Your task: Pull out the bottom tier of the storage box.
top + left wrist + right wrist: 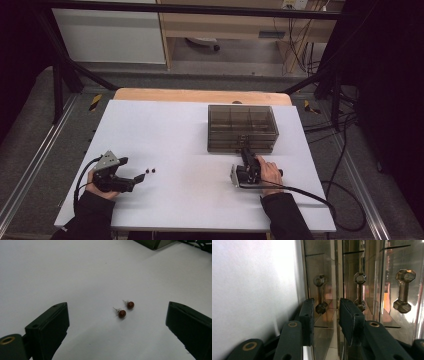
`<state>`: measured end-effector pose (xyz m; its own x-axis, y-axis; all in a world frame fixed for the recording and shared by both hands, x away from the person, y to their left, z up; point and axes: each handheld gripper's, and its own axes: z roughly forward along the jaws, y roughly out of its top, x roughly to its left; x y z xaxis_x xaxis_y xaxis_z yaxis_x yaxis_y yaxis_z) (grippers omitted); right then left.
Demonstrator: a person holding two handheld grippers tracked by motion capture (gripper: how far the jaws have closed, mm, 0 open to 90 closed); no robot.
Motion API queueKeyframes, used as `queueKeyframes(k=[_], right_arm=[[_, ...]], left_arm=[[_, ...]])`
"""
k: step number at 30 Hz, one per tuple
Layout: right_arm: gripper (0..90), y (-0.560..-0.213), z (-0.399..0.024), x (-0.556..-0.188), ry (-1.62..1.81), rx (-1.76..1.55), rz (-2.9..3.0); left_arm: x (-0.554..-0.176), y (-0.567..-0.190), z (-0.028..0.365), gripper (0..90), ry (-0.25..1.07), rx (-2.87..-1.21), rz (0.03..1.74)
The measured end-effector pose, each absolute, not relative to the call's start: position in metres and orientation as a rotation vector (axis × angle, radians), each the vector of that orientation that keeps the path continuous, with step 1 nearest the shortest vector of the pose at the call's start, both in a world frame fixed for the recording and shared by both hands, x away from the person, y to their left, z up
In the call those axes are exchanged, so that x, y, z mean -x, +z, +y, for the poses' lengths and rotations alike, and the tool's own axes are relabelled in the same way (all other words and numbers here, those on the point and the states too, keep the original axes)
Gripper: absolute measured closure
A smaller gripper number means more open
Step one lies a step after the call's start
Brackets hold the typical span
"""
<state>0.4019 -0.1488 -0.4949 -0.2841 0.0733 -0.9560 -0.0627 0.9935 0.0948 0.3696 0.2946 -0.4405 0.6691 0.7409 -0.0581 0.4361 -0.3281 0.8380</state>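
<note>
We hold the right gripper (245, 151) low and right of the middle of the high view, turned on its side, with its tips against the front of a smoky clear drawer box (242, 128). In the right gripper view its jaws stand narrow, with a gap between them, and they bracket the lowest drawer's handle (320, 293). The pads do not press on it, as far as we can tell. Two more faceted handles (359, 291) show further right in that view, one per drawer.

The left gripper (139, 177) sits in the lower left of the high view, lying level on the white table (165, 130) and pointing right. Its jaws are spread wide with nothing between the pads. Just ahead of them, near the middle of the left gripper view, lie two small brown stud earrings (126, 309) side by side, their posts pointing to the upper left of the frame.
</note>
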Motion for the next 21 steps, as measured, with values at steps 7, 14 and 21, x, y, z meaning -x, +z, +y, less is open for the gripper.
queueKeyframes(k=[7, 14, 21], right_arm=[[67.9, -0.4938, -0.1496, -0.4023, 0.127, 0.017, 1.856], [68.3, -0.4933, -0.1497, -0.4013, 0.120, 0.023, 1.860], [68.3, -0.4930, -0.1500, -0.3991, 0.120, 0.032, 1.864]], left_arm=[[-0.3696, -0.4405, 0.2945, 4.9, 0.421, -1.974, 0.913], [-0.3696, -0.4403, 0.2946, 4.9, 0.423, -1.973, 0.914], [-0.3695, -0.4404, 0.2943, 4.9, 0.424, -1.977, 0.914]])
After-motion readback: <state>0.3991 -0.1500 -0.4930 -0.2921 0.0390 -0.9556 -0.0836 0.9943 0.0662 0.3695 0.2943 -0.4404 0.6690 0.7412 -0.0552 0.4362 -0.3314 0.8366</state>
